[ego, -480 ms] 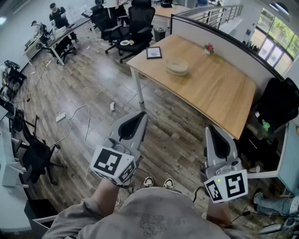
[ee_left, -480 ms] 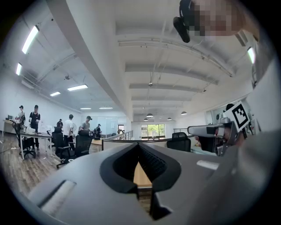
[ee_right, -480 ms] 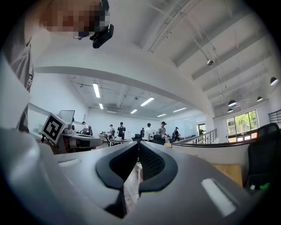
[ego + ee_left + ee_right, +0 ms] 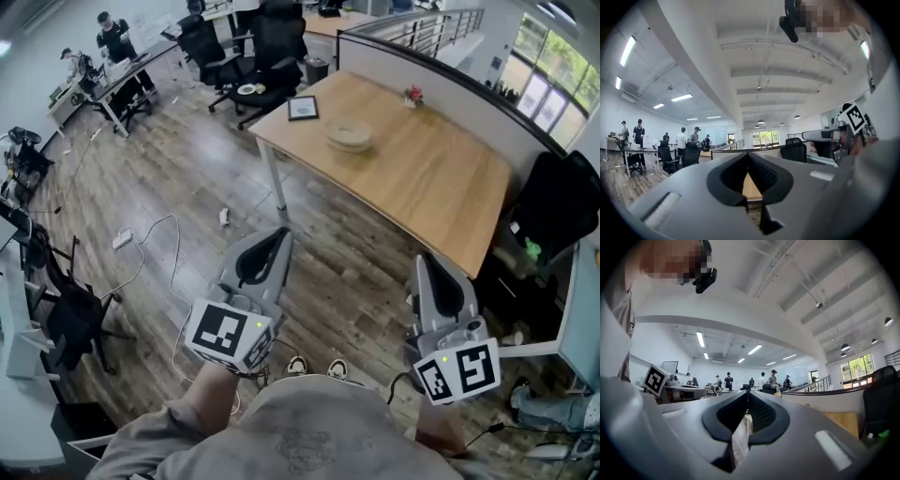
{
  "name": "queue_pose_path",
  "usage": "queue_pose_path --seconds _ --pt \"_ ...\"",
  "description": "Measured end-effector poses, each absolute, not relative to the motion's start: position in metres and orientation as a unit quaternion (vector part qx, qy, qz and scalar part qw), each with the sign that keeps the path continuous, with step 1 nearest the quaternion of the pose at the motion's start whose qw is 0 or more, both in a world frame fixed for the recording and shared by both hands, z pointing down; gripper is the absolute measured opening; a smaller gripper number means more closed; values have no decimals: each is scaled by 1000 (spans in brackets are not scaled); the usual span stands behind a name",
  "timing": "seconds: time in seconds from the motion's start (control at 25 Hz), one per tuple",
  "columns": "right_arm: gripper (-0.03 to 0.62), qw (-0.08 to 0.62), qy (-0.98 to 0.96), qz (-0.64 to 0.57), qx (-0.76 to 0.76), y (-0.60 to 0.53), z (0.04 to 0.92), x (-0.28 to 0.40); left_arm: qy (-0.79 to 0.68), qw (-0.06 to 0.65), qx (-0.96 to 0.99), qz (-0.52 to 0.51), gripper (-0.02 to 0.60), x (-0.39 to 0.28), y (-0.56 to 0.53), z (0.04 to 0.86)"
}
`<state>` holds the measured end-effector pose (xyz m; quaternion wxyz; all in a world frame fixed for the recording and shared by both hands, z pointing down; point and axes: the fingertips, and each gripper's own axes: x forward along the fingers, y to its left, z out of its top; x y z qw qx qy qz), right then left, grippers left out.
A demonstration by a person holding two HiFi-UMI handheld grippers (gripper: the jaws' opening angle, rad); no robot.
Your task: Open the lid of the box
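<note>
floor: dark wood planks, white power strip lying on them | furniture: long light-wood table on white legs; black office chairs beyond it; desks far left | wall: low grey partition along the table's far edge | windows: upper right, daylight | ceiling: white beams, strip lights lit

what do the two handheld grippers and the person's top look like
Both the left gripper and right gripper are light grey tapering shells with black ribbed pads inside the jaws. Each carries a white cube printed with black square markers and a small green light. The person wears a grey top.
</note>
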<state>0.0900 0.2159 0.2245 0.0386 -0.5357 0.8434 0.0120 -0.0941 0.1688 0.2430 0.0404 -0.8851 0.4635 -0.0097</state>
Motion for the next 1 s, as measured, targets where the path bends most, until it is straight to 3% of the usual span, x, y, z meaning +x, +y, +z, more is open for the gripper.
queue_pose_path --seconds 0.16,0.2,0.28,0.32,0.4,1.0 --pt "23 48 843 10 -535 218 224 102 475 39 -879 -19 14 -86 168 244" --pt "23 47 843 7 -536 218 226 105 478 39 -877 -20 54 -84 168 246" --pt "137 26 843 -5 -537 215 238 110 487 31 -872 -28 243 -81 164 254" --pt "201 12 842 -11 -540 212 246 113 493 25 -869 -33 255 -80 162 259" --pt "236 -1 836 -19 -549 210 258 122 500 20 -865 -39 255 -78 162 267" --pt "241 14 836 -10 -548 214 264 165 523 46 -849 -55 253 -53 181 270"
